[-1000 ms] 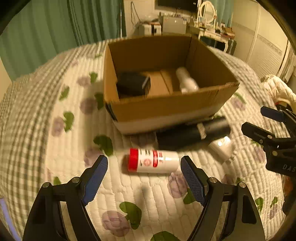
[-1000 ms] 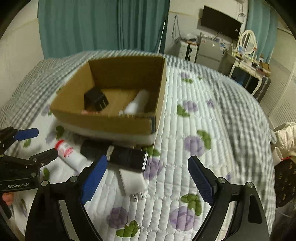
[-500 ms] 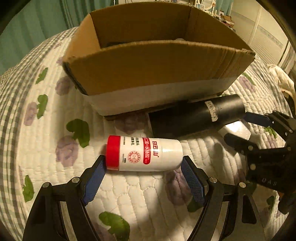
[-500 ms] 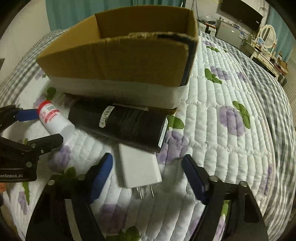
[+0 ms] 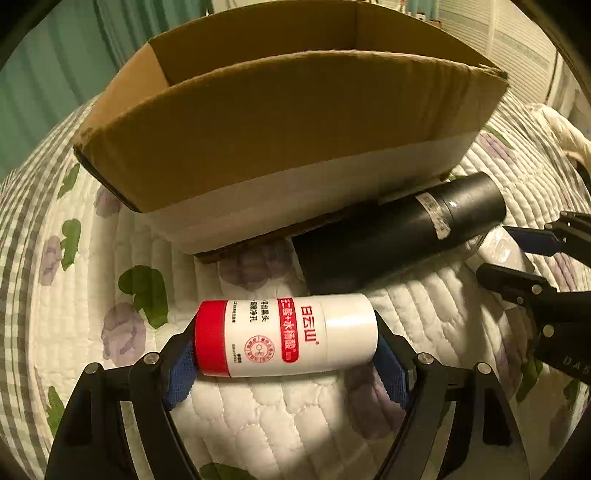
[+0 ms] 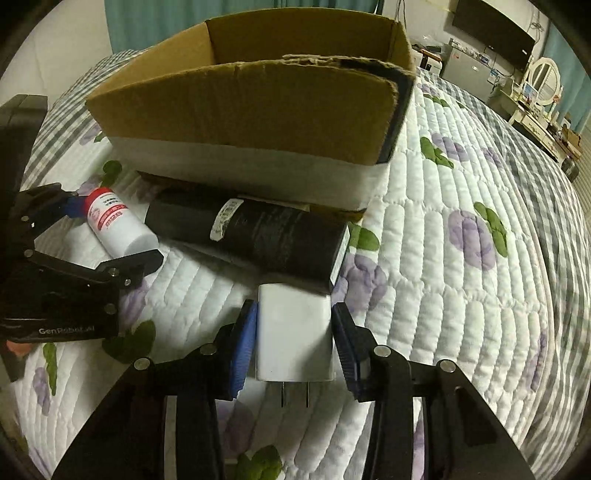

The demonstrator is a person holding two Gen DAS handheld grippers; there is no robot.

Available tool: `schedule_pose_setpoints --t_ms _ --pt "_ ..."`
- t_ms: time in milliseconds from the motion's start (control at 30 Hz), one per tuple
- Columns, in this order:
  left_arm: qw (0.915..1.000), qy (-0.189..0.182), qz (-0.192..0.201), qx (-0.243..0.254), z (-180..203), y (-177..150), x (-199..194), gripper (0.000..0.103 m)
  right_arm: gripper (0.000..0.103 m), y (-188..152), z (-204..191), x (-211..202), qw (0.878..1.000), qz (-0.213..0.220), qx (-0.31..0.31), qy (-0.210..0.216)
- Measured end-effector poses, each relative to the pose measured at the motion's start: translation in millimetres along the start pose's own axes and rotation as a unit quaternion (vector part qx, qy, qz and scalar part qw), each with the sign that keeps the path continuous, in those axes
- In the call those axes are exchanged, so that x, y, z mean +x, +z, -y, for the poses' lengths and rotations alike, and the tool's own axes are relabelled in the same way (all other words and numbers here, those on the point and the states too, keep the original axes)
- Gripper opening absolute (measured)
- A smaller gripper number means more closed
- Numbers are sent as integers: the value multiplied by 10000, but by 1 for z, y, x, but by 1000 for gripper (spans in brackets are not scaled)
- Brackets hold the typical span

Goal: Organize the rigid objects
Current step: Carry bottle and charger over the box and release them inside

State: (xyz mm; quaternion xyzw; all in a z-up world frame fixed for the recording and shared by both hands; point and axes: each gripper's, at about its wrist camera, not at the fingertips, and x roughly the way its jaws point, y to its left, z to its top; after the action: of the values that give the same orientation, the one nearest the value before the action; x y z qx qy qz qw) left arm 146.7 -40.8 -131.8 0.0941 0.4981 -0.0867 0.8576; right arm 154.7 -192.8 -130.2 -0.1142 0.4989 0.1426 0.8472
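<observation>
I am pinching the white charger (image 6: 293,339) with my right gripper (image 6: 293,343): its jaws have just been closing, and the blue pads (image 6: 243,347) are now pressing on the charger's two long sides. The charger is lying flat on the quilt (image 6: 461,295), its two metal prongs pointing back toward my camera and its far end touching the side of the black cylinder (image 6: 255,236).

My left gripper (image 5: 286,341) is sitting around the white bottle with the red cap (image 5: 286,336), which is lying on its side on the quilt, cap end to the left in the left wrist view. The jaws have just been closing a little further; one blue pad is meeting the red cap and the other the bottle's base, so I am reading this as a lengthwise grip on the bottle, which is resting on the bedding.

The black cylinder is lying on its side just behind both items, right along the foot of the cardboard box (image 5: 280,147). The box is standing open-topped on the bed, brown above with a white band along its lower wall. I cannot see what is inside it from this low angle.

Beyond the bed, teal curtains (image 6: 155,22) are hanging, and a dresser with an oval mirror (image 6: 545,79) is standing far to the right.
</observation>
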Motion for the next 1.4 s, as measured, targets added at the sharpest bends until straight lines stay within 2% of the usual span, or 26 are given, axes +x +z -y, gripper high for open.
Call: schedule_pose_setpoints --t_ms 333,500,667,900,1033,1233,1400 --pt "9996 -10 218 184 4 -8 -32 80 41 -2 -9 -27 9999 34 64 -126" --pt "9990 -38 376 247 8 -9 -58 80 41 -5 -13 -52 9997 201 72 -147" --pt "9978 -79 640 178 3 1 -90 80 41 7 -17 -83 9985 512 95 -149" --pt "9936 -95 1127 -13 -10 23 -138 80 41 43 -23 -134 9933 1129 93 -243" --pt "9910 8 1330 -134 -17 40 -152 80 41 66 -22 -154 9896 1406 96 -277" --pt "9873 75 1570 -217 -25 63 -157 80 41 103 -14 -171 9853 1678 94 -312" --pt "9857 100 1639 -370 -32 85 -146 80 41 131 -3 -171 9839 1747 75 -380"
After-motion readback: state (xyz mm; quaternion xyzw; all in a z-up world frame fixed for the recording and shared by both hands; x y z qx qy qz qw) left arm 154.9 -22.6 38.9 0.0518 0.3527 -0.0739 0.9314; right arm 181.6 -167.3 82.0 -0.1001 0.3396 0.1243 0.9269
